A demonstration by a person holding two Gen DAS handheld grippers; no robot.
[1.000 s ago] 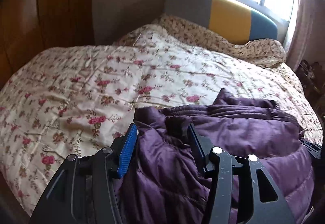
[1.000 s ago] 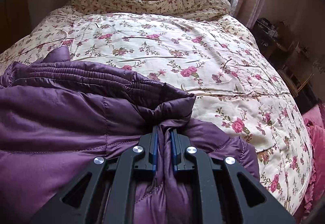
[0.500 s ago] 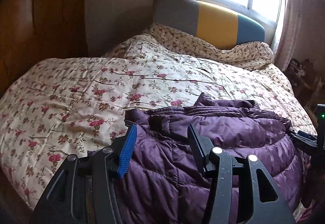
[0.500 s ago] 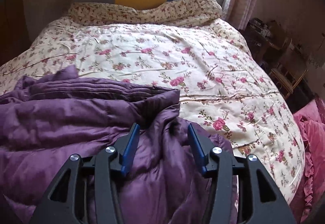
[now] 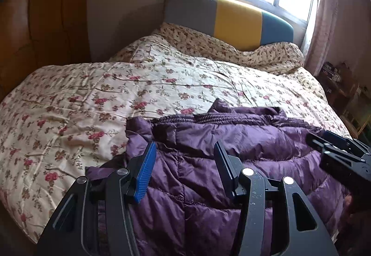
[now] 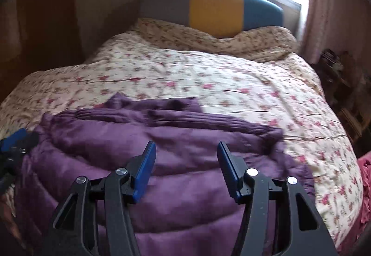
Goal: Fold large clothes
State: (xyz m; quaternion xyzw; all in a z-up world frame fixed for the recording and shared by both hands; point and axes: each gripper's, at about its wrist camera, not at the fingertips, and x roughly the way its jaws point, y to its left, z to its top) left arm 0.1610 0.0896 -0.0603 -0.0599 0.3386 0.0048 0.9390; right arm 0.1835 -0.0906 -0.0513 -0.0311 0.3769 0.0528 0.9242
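A purple quilted down jacket (image 5: 231,140) lies folded in a heap on the near part of the bed; it also shows in the right wrist view (image 6: 162,144). My left gripper (image 5: 184,151) is open and empty, held above the jacket's left part. My right gripper (image 6: 186,151) is open and empty above the jacket's right part. The right gripper's black body (image 5: 340,156) shows at the right edge of the left wrist view. The left gripper's blue pad (image 6: 14,140) shows at the left edge of the right wrist view.
The bed has a cream floral quilt (image 5: 116,93) and a grey, yellow and teal headboard (image 5: 231,21) under a bright window. A wooden wardrobe (image 5: 34,24) stands on the left. Cluttered shelves (image 5: 343,93) and a pink fabric (image 6: 364,174) lie at the right.
My right gripper let go of the jacket fold and opened wide. Both grippers have pulled up and back from the jacket. The jacket rests on the bed.
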